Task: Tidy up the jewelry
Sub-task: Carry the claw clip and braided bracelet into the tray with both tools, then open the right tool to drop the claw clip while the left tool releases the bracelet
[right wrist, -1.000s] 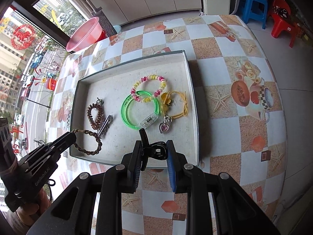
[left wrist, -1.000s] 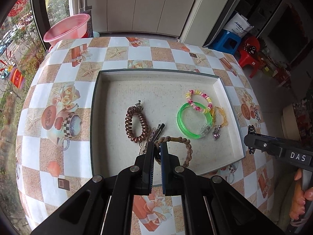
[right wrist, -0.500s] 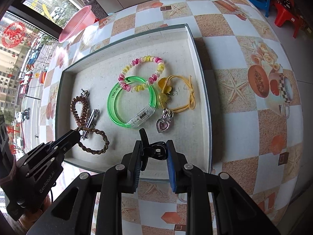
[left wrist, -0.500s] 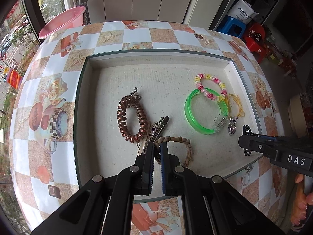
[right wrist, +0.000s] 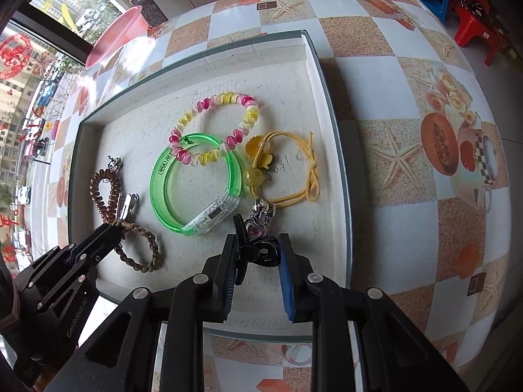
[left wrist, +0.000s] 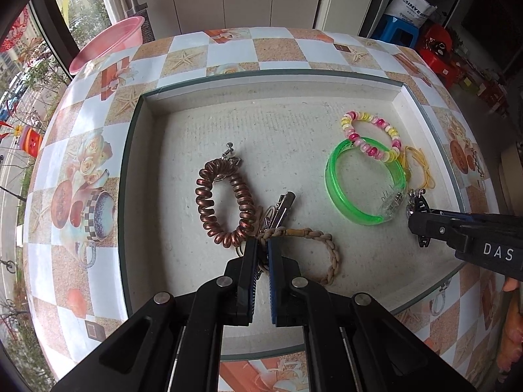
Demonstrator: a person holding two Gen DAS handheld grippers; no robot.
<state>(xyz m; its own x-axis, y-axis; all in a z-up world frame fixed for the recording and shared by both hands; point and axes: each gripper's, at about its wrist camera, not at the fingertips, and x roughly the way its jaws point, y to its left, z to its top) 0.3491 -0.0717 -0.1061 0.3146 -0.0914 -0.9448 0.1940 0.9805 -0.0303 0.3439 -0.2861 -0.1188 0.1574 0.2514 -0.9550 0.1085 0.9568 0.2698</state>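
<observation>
My left gripper [left wrist: 262, 251] is shut on a brown braided bracelet [left wrist: 330, 248], low over the near part of the pale tray [left wrist: 294, 91]. The bracelet's loop trails to the right. Beside it lie a copper coil bracelet [left wrist: 225, 202] and a silver hair clip [left wrist: 284, 205]. My right gripper [right wrist: 258, 254] is shut on a small black clip [right wrist: 263, 254], just above a heart charm [right wrist: 255, 230]. Further into the tray lie a green bangle [right wrist: 193, 179], a pink and yellow bead bracelet [right wrist: 215, 127] and a yellow cord hair tie [right wrist: 294, 163].
The tray sits on a table with a checkered starfish cloth [right wrist: 408, 163]. A pink basin [left wrist: 108, 42] stands at the table's far left edge. Blue and red stools [right wrist: 470, 29] stand on the floor beyond the table. A person's hand [left wrist: 511, 284] shows at the right.
Both grippers have come down toward the tray, which now fills more of each view. The braided bracelet and the black clip stay gripped.
</observation>
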